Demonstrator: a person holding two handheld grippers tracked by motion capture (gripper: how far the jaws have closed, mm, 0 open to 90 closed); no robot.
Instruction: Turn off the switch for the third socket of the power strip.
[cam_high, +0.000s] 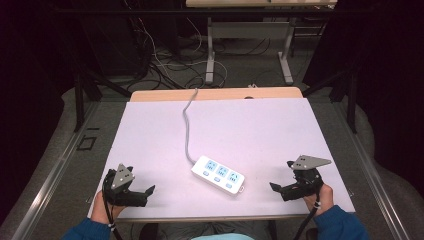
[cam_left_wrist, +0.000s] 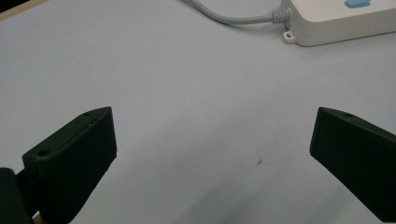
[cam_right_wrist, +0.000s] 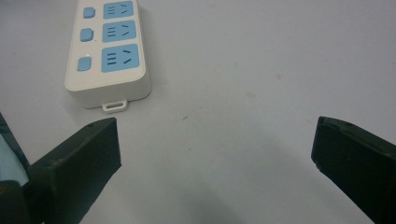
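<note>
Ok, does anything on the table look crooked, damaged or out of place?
Nothing damaged or spilled. The power strip lies at an angle to the table edge, sockets empty, its cord trailing off the far side. Both grippers rest apart from it, jaws open.

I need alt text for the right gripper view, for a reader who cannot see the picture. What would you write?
A white power strip with three blue sockets and three blue switches lies on a pale table, ahead and to the left of the open right gripper. The gripper's two black jaws rise from the bottom corners, wide apart, with nothing between them.
</note>
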